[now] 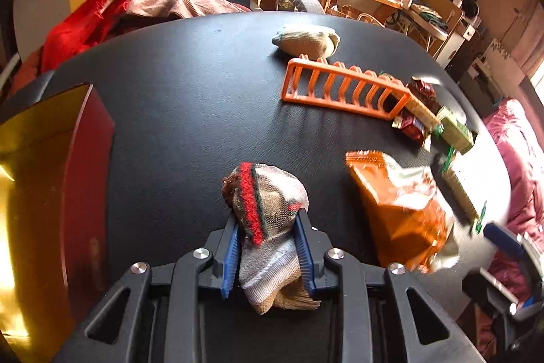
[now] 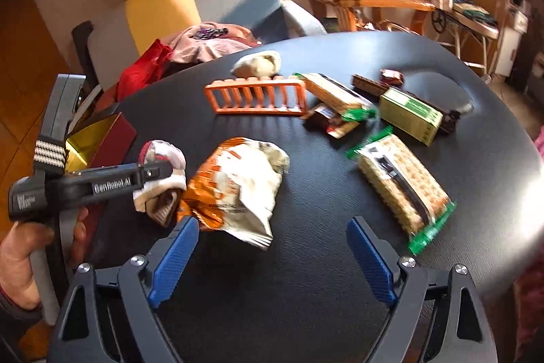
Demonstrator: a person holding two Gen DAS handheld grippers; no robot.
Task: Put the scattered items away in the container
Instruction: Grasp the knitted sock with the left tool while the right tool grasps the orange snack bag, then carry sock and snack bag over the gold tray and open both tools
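My left gripper [image 1: 267,220] is shut on a rolled striped sock [image 1: 268,210] and holds it above the black table [image 1: 176,111]; the sock also shows in the right wrist view [image 2: 163,172]. A red box with a gold inside [image 1: 51,179] stands open at the left. My right gripper [image 2: 272,247] is open and empty, just in front of an orange and white snack bag [image 2: 241,182]. A cracker pack with green ends [image 2: 401,186] lies to its right.
An orange rack [image 1: 343,87] lies on its side at the table's middle. A beige rolled sock [image 1: 306,39] lies behind it. Snack packs and a green box [image 2: 411,114] lie at the right. Clothes [image 1: 112,12] are piled on a chair behind the table.
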